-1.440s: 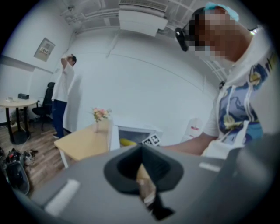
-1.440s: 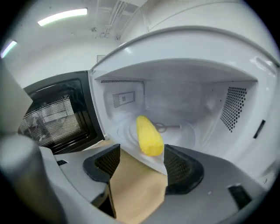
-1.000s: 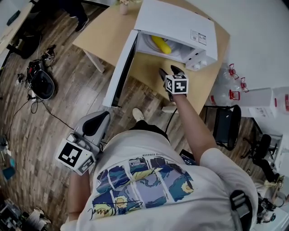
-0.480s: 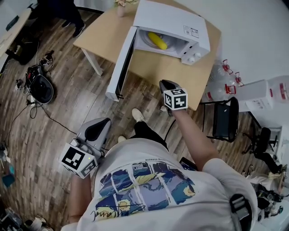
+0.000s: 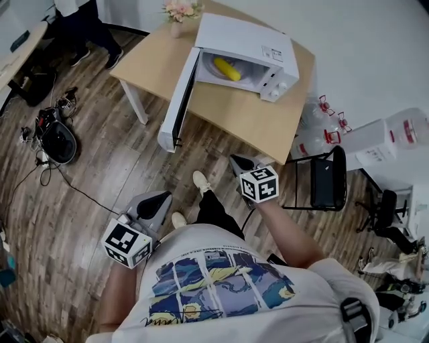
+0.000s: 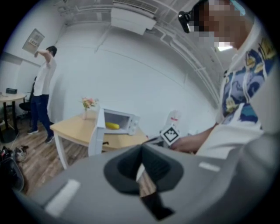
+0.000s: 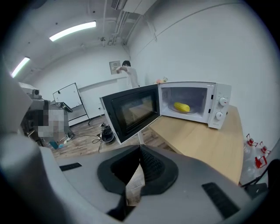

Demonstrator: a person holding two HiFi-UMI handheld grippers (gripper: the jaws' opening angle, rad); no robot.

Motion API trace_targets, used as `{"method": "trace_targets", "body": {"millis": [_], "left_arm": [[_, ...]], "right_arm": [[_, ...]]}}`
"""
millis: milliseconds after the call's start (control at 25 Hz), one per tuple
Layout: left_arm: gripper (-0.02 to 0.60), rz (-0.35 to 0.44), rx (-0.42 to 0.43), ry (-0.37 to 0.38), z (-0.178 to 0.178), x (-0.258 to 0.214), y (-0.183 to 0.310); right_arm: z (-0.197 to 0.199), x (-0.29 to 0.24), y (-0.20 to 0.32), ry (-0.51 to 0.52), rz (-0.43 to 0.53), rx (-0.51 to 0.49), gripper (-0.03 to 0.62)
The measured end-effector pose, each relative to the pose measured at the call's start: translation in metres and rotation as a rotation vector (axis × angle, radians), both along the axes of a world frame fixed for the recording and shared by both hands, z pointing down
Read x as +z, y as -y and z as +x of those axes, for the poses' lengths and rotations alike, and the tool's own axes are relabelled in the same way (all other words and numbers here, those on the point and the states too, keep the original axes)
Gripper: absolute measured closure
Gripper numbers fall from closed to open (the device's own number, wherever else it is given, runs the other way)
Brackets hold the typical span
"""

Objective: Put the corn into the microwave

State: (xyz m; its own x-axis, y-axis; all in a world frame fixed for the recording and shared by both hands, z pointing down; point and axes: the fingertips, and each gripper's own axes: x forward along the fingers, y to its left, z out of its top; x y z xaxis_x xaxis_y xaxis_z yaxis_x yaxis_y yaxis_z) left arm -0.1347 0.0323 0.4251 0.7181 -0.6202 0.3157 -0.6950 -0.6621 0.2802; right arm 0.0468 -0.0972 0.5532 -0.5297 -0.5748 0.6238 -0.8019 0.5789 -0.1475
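The yellow corn [image 5: 226, 68] lies inside the white microwave [image 5: 249, 41], on its turntable; I also see the corn [image 7: 182, 106] in the right gripper view and the corn [image 6: 112, 126] small in the left gripper view. The microwave door [image 5: 178, 100] hangs wide open to the left. My right gripper [image 5: 236, 163] is shut and empty, held off the table's near edge, well back from the microwave. My left gripper [image 5: 153, 203] is shut with nothing in it, low over the floor beside my body.
The microwave stands on a light wooden table [image 5: 258, 120] with a flower vase [image 5: 177, 13] at its far corner. A black chair [image 5: 328, 179] and water jugs [image 5: 322, 124] stand to the right. Cables and a helmet [image 5: 57, 134] lie on the floor left. A person [image 6: 43, 87] stands far off.
My right gripper has drawn back from the microwave mouth, past the table's near edge, and its jaws have come together. The left gripper shifted slightly. The corn stays inside.
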Motion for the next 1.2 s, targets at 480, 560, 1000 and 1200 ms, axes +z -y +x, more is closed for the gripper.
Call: {"method": "trace_targets", "body": {"millis": [480, 560, 1000, 1200], "left_arm": [[0.572, 0.007, 0.016, -0.028, 0.002, 0.003, -0.012], [0.572, -0.002, -0.011, -0.034, -0.005, 0.006, -0.013], [0.572, 0.010, -0.067, -0.044, -0.008, 0.001, 0.004], [0.572, 0.010, -0.039, -0.034, -0.001, 0.002, 0.010]], "right_arm": [[-0.015, -0.028, -0.042, 0.027, 0.022, -0.067, 0.583], [-0.022, -0.031, -0.041, 0.023, 0.029, -0.092, 0.583], [-0.047, -0.067, -0.019, 0.050, 0.071, -0.192, 0.584], [-0.049, -0.072, -0.019, 0.072, 0.077, -0.189, 0.585]]}}
